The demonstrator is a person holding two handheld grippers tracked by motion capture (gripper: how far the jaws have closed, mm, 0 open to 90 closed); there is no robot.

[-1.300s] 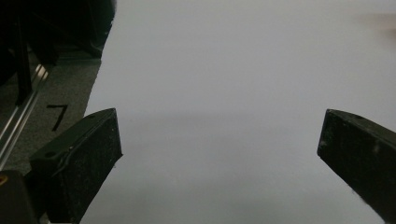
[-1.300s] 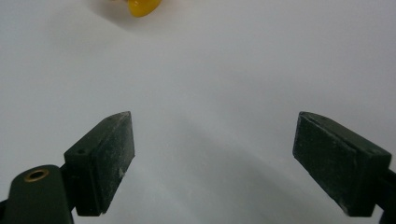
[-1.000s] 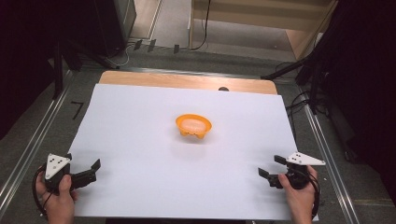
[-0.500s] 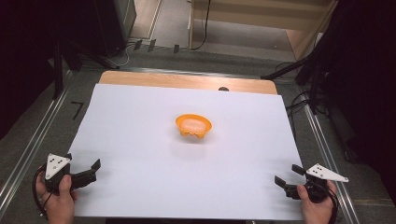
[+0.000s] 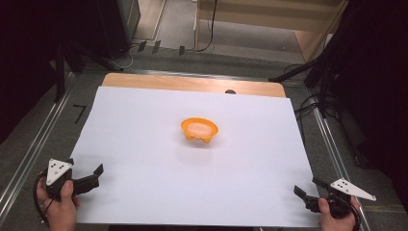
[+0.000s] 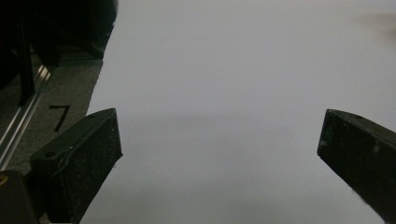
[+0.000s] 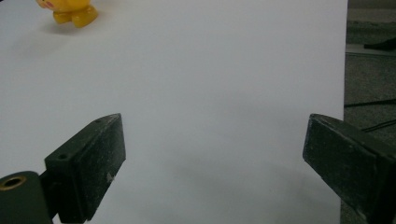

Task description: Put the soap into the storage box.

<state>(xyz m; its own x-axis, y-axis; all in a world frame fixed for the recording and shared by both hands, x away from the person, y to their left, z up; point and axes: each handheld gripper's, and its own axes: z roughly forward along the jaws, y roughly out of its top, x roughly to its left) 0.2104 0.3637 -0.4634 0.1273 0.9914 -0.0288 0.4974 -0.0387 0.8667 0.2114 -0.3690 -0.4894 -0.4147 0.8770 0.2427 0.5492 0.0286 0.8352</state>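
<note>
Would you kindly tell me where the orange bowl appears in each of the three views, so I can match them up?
High view: the orange bowl sits near the middle of the white sheet, just above centre of the picture.
Left gripper view: not in it, unless the faint blur at the upper right edge is the bowl; I cannot tell.
Right gripper view: top left corner, partly cut off.
Shared landmark: the white sheet, which lies under the bowl and runs through all three views.

bowl (image 5: 199, 130) sits mid-sheet (image 5: 144, 125), on the table (image 5: 192, 84) | left gripper (image 5: 91, 177) at the sheet's near left corner | right gripper (image 5: 310, 192) at the near right corner | bowl's well apart from both, farther back between them
</note>
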